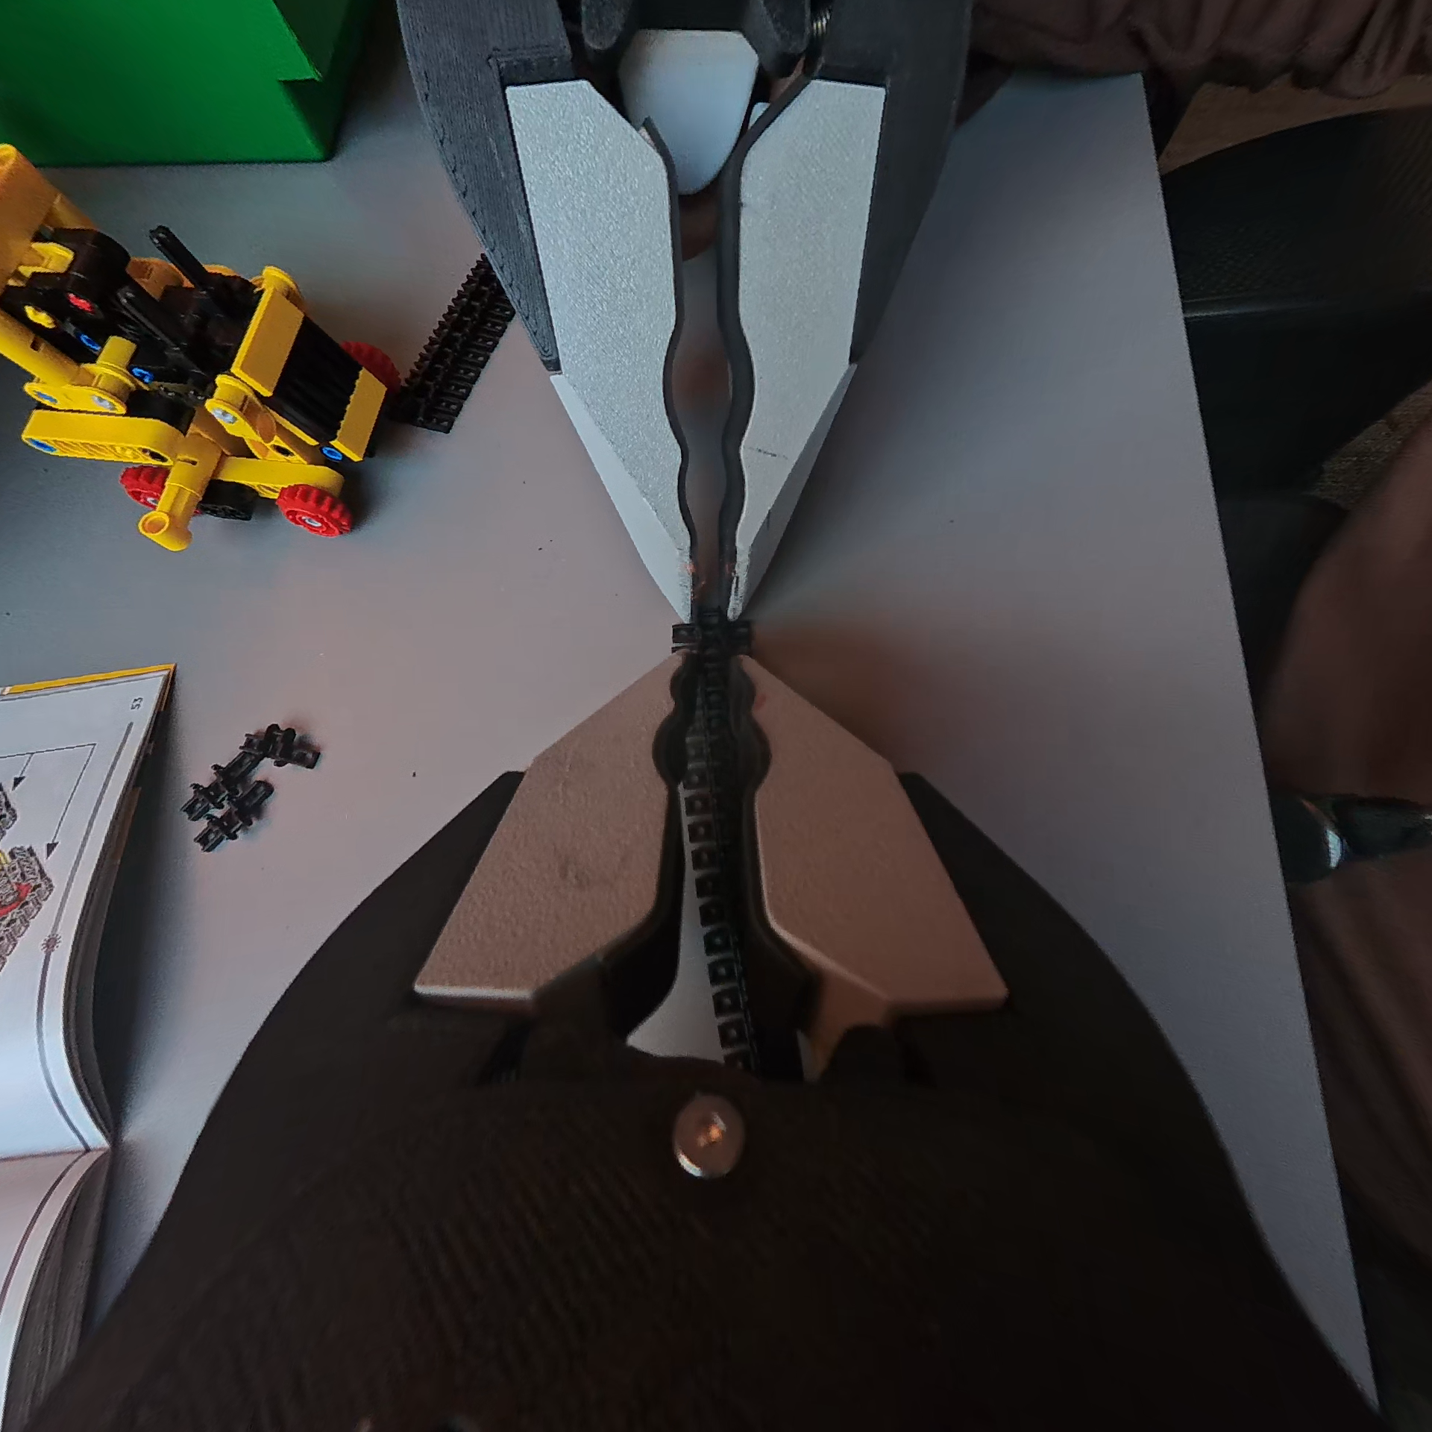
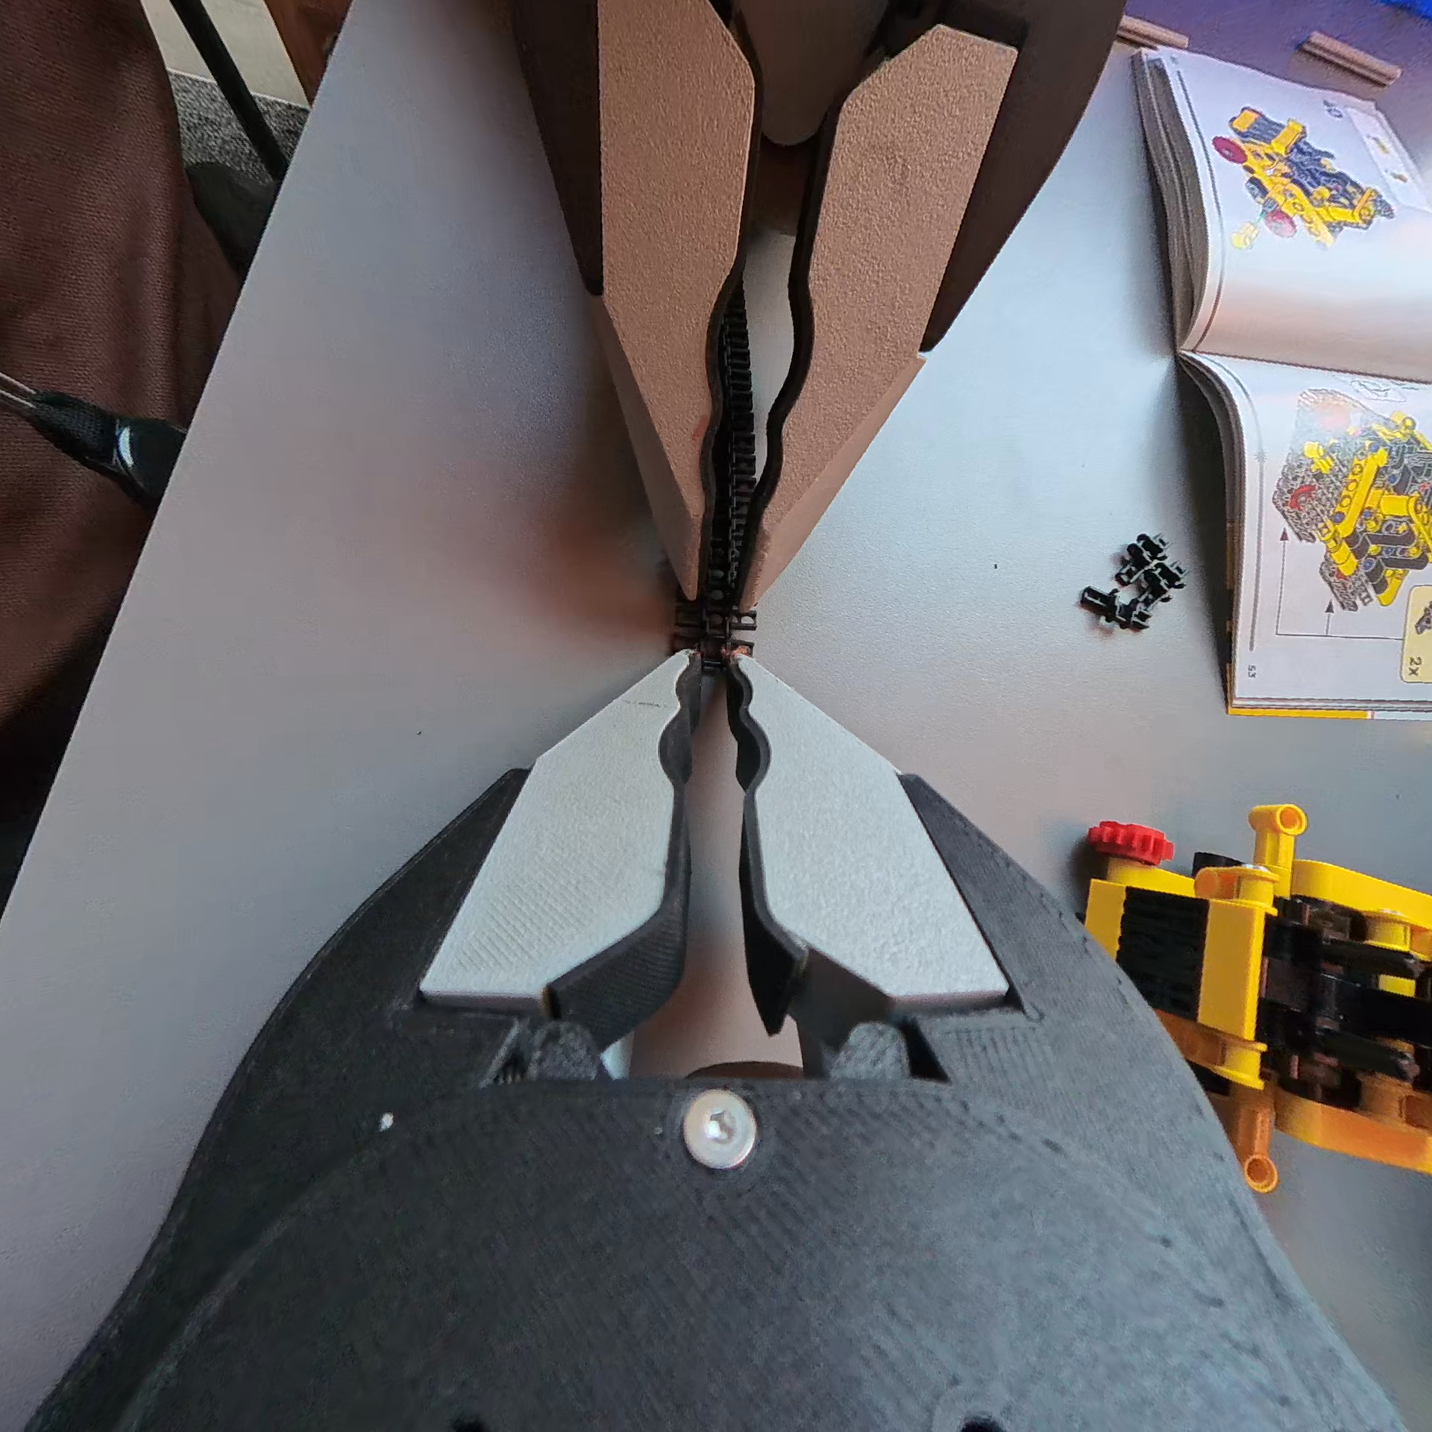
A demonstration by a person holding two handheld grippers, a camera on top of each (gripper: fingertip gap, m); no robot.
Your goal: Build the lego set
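The black track chain (image 1: pixel 717 860) runs lengthwise between the tan fingers of the left gripper (image 1: pixel 711 659), which pinch it so that its end link sticks out past the tips. Facing it tip to tip, the right gripper (image 2: pixel 714 668), with grey fingers, presses together on a single black track link (image 2: pixel 714 649) held against that chain end. Both hover just above the grey table (image 1: pixel 969 697).

The step in hand looks like lengthening the tread: clipping one more link onto the chain. The next move probably calls for keeping the link's clips lined up with the end link's bar and pushing straight along the chain until it snaps, then letting go with the grey fingers only.

Left of the chain, well apart, lies a small heap of spare track links (image 1: pixel 248 783), and beyond them the open instruction booklet (image 1: pixel 70 891). Further up on that side stands the yellow bulldozer model (image 1: pixel 194 387) with red sprocket wheels, a finished track strip (image 1: pixel 457 356) beside it, and a green box (image 1: pixel 170 70) behind.
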